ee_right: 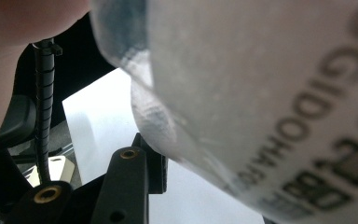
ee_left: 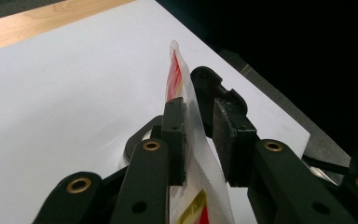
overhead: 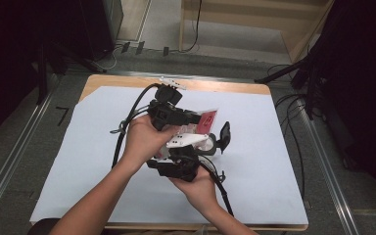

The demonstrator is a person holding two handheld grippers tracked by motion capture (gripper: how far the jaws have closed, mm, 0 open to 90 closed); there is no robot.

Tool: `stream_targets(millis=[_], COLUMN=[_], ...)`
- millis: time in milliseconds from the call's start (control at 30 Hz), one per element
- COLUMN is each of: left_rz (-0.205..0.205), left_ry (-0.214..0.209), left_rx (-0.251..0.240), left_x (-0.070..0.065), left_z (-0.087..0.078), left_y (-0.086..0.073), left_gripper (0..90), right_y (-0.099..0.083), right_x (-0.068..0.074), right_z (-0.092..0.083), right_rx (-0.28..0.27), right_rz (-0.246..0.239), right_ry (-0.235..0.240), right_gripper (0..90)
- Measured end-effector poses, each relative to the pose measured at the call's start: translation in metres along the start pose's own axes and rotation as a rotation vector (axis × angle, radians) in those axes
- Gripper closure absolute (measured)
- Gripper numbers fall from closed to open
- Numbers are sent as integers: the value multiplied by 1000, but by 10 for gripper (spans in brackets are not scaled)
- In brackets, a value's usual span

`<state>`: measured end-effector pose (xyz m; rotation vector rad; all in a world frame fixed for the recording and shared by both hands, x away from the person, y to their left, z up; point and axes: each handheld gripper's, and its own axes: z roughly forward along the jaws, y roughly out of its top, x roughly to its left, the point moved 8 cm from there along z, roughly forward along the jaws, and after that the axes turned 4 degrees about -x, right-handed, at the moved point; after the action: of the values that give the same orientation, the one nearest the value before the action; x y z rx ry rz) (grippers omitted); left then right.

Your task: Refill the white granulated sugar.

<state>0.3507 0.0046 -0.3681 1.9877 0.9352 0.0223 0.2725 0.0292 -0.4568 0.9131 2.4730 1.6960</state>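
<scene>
So the person has both sets of tongs bunched up over the middle of the worktop [overhead: 254, 161], which is covered by a big white sheet, and they're working a small plastic packet [overhead: 206, 119] with red and yellow print between them. The packet is held up off the sheet, not lying on it, which makes sense if the plan is to pull or tear it: you need both ends free.

The left tongs [ee_left: 200, 140] look along the packet's clear sealed edge [ee_left: 193, 135]. The film stands on edge in the gap, lying against one pad, with the other pad a bit away from it, so they look only partly closed around it, not really clamping. Probably lining up a bite on the seam before squeezing.

The right tongs [ee_right: 156, 170] come at it from the other side. In the right gripper view the packet [ee_right: 261, 93] is so close that it's a blur of grey lettering, and one jaw is hidden behind it, so there's no telling if those are pinching or just parked beside it.

In the high view the right hand [overhead: 196, 183] sits low and the left hand [overhead: 142, 139] above, opposing each other for a two-sided hold.
</scene>
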Motion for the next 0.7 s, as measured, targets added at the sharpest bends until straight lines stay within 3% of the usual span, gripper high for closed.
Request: stream_targets(millis=[133, 700], left_rz=[4, 16], left_ry=[-2, -5], left_rx=[9, 9], left_x=[-2, -3], left_z=[0, 0], left_y=[0, 0], left_gripper=[757, 760], right_y=[2, 1], right_x=[3, 4], right_z=[0, -1], right_rx=[-21, -24], right_rz=[12, 9], right_ry=[11, 9], right_gripper=[643, 641])
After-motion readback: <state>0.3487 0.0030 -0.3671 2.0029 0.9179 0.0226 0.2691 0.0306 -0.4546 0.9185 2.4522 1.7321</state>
